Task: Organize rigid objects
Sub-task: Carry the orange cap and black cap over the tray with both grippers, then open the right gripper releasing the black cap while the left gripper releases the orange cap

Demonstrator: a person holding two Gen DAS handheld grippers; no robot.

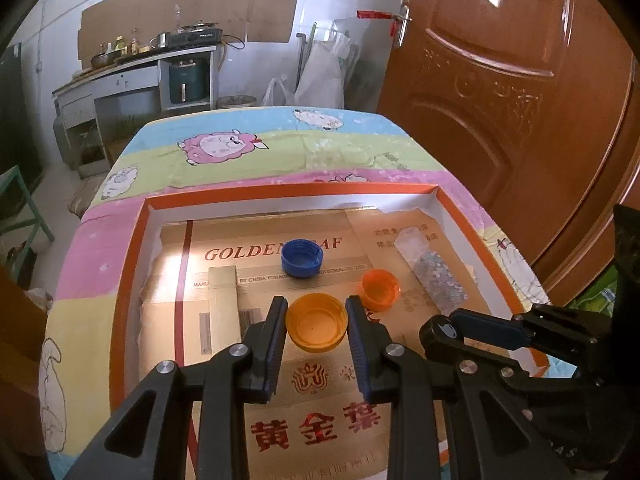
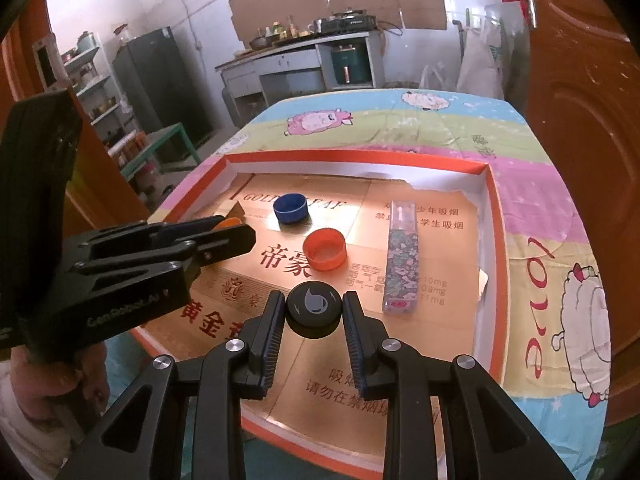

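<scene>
A shallow orange-rimmed tray (image 1: 132, 264) lined with gold cardboard lies on the sheep-print cloth. My left gripper (image 1: 316, 301) is shut on a yellow cap (image 1: 317, 324), open side up, over the tray's front middle. Beyond it lie a blue cap (image 1: 302, 258) and an orange cap (image 1: 380, 290), both open side up. My right gripper (image 2: 314, 296) is shut on a black cap (image 2: 314, 312) with a grey drop logo, over the tray's front. In the right wrist view the blue cap (image 2: 291, 208), orange cap (image 2: 325, 255) and left gripper (image 2: 236, 234) lie ahead.
A slim floral-print box (image 2: 402, 264) lies lengthwise in the tray's right part. A brown door (image 1: 500, 80) stands close on the right of the table. A green frame (image 2: 172, 148) and shelves stand left of it. A person's hand (image 2: 52, 380) holds the left gripper.
</scene>
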